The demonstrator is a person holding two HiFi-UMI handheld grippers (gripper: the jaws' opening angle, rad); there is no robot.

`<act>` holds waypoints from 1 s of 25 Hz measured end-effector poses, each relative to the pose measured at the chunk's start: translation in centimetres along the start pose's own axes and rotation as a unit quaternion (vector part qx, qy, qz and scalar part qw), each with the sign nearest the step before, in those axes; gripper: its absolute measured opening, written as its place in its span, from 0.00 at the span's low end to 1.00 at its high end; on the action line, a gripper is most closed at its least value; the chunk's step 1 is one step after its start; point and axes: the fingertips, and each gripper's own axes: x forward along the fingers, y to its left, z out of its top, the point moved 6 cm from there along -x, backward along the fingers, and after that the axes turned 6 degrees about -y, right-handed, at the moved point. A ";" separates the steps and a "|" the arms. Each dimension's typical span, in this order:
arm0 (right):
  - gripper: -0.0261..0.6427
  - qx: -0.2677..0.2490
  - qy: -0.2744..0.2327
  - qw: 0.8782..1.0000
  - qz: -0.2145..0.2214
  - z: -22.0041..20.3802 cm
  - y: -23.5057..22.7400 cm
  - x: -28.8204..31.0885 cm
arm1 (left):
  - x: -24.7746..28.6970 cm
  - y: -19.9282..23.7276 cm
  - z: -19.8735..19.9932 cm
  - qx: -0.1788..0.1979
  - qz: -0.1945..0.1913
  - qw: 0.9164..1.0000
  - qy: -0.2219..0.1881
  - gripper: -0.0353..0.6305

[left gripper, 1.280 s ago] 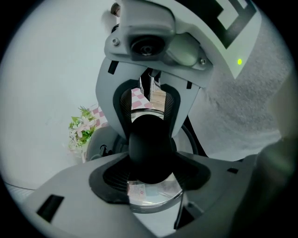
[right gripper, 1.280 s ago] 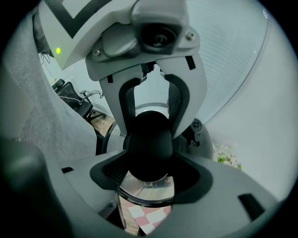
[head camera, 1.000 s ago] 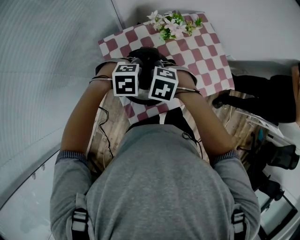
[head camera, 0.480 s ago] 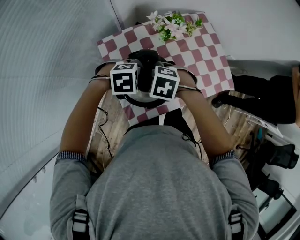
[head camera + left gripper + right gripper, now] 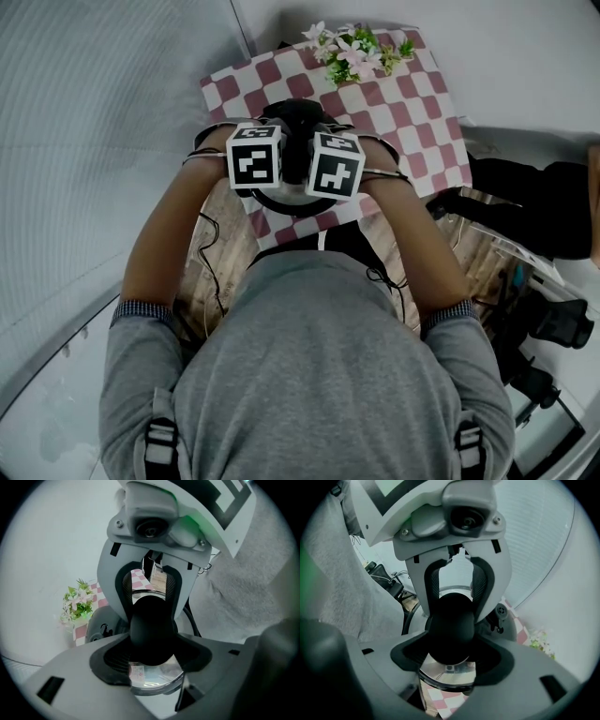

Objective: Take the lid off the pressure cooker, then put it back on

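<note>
**Left tool (image 5: 152, 657) and right tool (image 5: 451, 658) share one black knob (image 5: 151, 630)**

Each tool's jaws stand fairly wide yet closed on the knob, one pair from either side, so the two tools face each other across it. Below the knob, in the lower centre of both gripper views, hangs the lid (image 5: 157, 679): clear glass in a metal rim. In the head view it hides under the marker cubes (image 5: 254, 157), upper middle of the frame, above the dark pressure cooker (image 5: 281, 200) on the checked cloth (image 5: 412, 103). Whether the lid sits on the pot or hangs just clear of it I cannot tell.

My guess is that the lid is rigid, of moderate weight and breakable (glass does not forgive a knock on the rim). The knob looks smooth and rounded, so it may swivel or slip between the pads. It is the only sensible hold, and the lid should be kept level.

A small pale sticker (image 5: 137, 671) with a red mark lies on the glass, its print too small to read. The cubes bear only black-and-white squares. No brand shows.
</note>
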 end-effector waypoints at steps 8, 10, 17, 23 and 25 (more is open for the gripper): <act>0.48 -0.032 -0.003 0.999 0.013 -0.1 -0.1 -0.1 | 0.1 -0.1 0.3 -0.032 0.017 0.999 0.013 0.50; 0.48 -0.045 -0.001 0.999 0.020 -0.1 -0.3 -0.1 | 0.1 0.0 0.2 -0.045 0.024 0.999 0.011 0.50; 0.48 -0.091 0.006 0.995 0.045 -0.1 -0.5 -0.1 | 0.1 -0.2 0.2 -0.090 0.053 0.995 0.003 0.50; 0.48 -0.134 0.007 0.989 0.066 0.1 -0.9 -0.1 | 0.0 -0.2 0.2 -0.128 0.074 0.989 0.002 0.50; 0.48 -0.147 0.010 0.986 0.072 0.1 -0.9 -0.2 | 0.0 -0.3 0.2 -0.140 0.081 0.987 -0.002 0.50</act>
